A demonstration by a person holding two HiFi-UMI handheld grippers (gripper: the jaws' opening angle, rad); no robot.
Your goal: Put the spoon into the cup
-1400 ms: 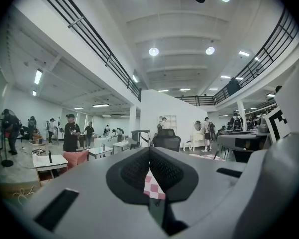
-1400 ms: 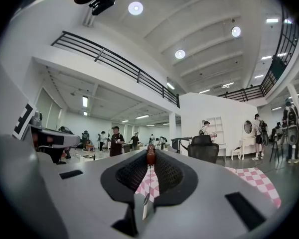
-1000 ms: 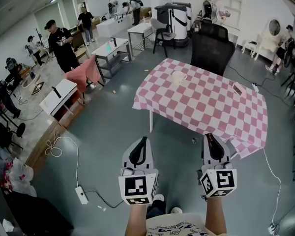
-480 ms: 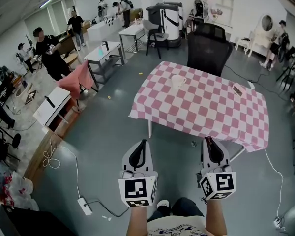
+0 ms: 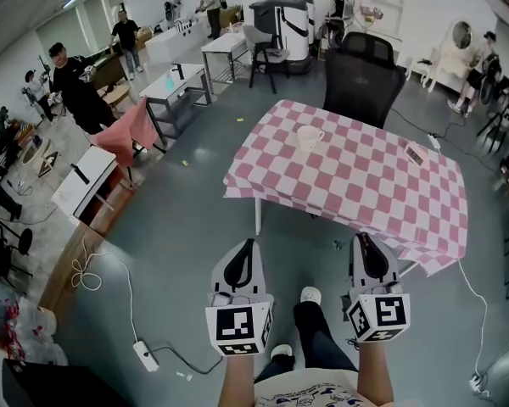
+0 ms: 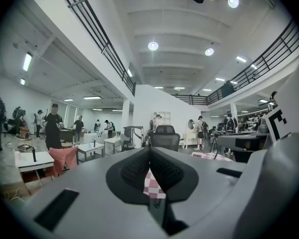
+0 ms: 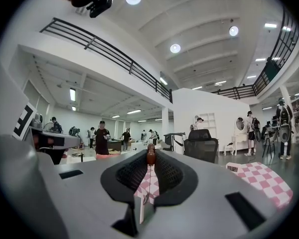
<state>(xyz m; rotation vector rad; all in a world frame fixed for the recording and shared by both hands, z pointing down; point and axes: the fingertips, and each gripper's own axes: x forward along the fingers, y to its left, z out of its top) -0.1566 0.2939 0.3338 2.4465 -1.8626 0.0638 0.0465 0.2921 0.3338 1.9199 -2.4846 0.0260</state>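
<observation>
Spoon (image 7: 150, 156) pinched in right tool (image 5: 362, 238), left tool (image 5: 248, 243) closed empty, cup (image 5: 308, 136) on checked table (image 5: 365, 189), black chair (image 5: 361, 70) behind.

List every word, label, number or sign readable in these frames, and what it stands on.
No readable text.
Left gripper, cube: marker pattern, no letters.
Right gripper, cube: marker pattern, no letters.
Shirt print: too blurred to read.
</observation>
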